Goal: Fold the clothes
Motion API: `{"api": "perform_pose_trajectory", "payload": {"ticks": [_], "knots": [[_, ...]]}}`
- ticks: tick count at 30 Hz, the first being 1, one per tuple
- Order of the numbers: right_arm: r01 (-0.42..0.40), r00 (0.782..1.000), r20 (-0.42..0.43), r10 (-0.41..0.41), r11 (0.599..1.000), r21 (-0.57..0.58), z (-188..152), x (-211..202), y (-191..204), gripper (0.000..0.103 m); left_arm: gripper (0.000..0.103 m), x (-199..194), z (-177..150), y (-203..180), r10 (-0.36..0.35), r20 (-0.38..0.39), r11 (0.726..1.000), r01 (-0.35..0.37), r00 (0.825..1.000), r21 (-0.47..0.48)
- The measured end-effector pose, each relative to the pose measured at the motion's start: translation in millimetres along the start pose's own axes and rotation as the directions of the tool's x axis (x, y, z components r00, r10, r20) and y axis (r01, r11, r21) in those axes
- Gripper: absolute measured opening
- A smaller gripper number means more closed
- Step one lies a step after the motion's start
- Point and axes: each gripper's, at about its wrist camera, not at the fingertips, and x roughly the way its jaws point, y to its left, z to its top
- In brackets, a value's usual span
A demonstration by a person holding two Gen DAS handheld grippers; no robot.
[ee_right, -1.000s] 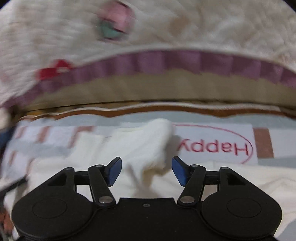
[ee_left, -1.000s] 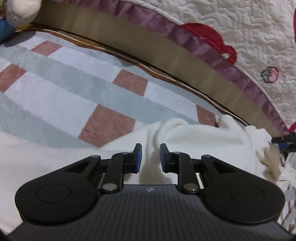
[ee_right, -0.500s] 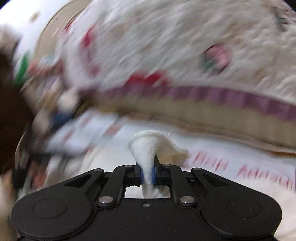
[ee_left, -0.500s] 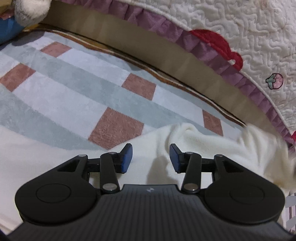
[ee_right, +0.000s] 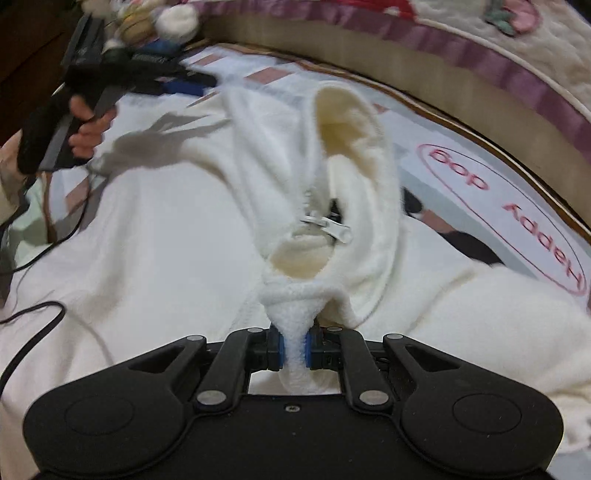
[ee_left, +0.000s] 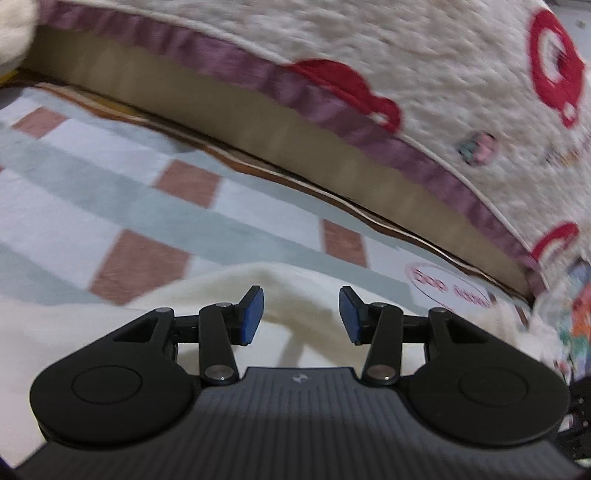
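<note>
Your right gripper (ee_right: 293, 349) pinches a bunched fold of the cream fleece jacket (ee_right: 177, 258), zipper pull (ee_right: 327, 227) just beyond | your left gripper (ee_left: 301, 314) gapes wide, empty, over its near edge | jacket sprawls across checked blanket (ee_left: 110, 192)

- A checked blanket (ee_left: 207, 218) in white, pale grey-green and dusty pink squares covers the flat surface.
- On the blanket's far right part, a red oval encloses the word "Happy" (ee_right: 517, 206).
- Beyond the blanket's far edge rises a tan padded side (ee_left: 295, 136).
- Over it hangs a cream quilted cover (ee_left: 424, 62) with purple trim and red motifs.
- Plush toys (ee_right: 147, 18) sit at the blanket's far left corner.
</note>
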Motion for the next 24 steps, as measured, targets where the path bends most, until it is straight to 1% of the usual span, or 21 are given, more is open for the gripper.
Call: {"api": "perform_pose_trajectory", "payload": {"ticks": [3,5,6,7,8,9,10,11,13,15,17,20,21,22,24], "knots": [[-0.005,0.999,-0.036,0.003,0.999,-0.051,3,1,16,0.015,0.048,14,-12,-7,0.005,-0.068,1.0,-0.003,0.998,0.025],[0.004,0.996,-0.088,-0.011,0.997,-0.074,6,1,24,0.016,0.051,23,-20,-12,0.009,-0.112,0.999,-0.005,0.994,0.042],[0.019,0.994,-0.108,-0.029,0.995,-0.096,11,-3,30,0.017,0.048,28,-24,-14,0.012,-0.135,0.999,-0.005,0.991,0.05],[0.033,0.991,-0.124,-0.048,0.992,-0.119,17,-8,37,0.022,0.042,32,-28,-17,0.015,-0.157,0.998,-0.005,0.988,0.058],[0.016,0.992,-0.119,-0.031,0.992,-0.125,24,-16,41,0.03,0.023,37,-32,-19,0.017,-0.179,0.998,-0.005,0.984,0.067],[-0.009,0.994,-0.108,-0.004,0.992,-0.126,31,-26,45,0.035,0.02,41,-36,-22,0.021,-0.197,0.997,-0.006,0.98,0.077],[-0.041,0.996,-0.088,0.03,0.991,-0.126,38,-36,48,0.043,0.019,40,-40,-25,0.032,-0.187,0.994,-0.013,0.982,0.106],[-0.074,0.996,-0.066,0.066,0.989,-0.126,45,-45,51,0.044,0.014,39,-43,-28,0.043,-0.178,0.991,-0.019,0.983,0.133],[-0.102,0.995,-0.009,0.102,0.989,-0.109,58,-59,53,0.044,0.01,36,-43,-33,0.05,-0.187,0.988,-0.022,0.981,0.152],[-0.127,0.99,0.05,0.132,0.988,-0.089,69,-71,54,0.044,0.009,35,-44,-34,0.044,-0.189,0.989,-0.016,0.981,0.15],[-0.138,0.984,0.103,0.142,0.989,-0.042,81,-76,48,0.046,0.009,36,-45,-30,0.036,-0.196,0.992,-0.011,0.98,0.126],[-0.082,0.99,0.115,0.076,0.995,0.054,106,-74,43,0.047,0.009,36,-42,-26,0.024,-0.203,0.994,-0.002,0.979,0.109],[-0.084,0.992,0.104,0.072,0.989,0.12,113,-69,38,0.048,0.009,36,-41,-25,0.023,-0.204,0.994,-0.001,0.979,0.106],[-0.09,0.993,0.09,0.073,0.977,0.193,121,-64,32,0.051,0.009,37,-41,-25,0.022,-0.204,0.994,0.0,0.979,0.105],[-0.126,0.992,0.07,0.108,0.929,0.347,126,-45,16,0.052,0.009,38,-41,-24,0.02,-0.203,0.995,0.001,0.979,0.105]]}}
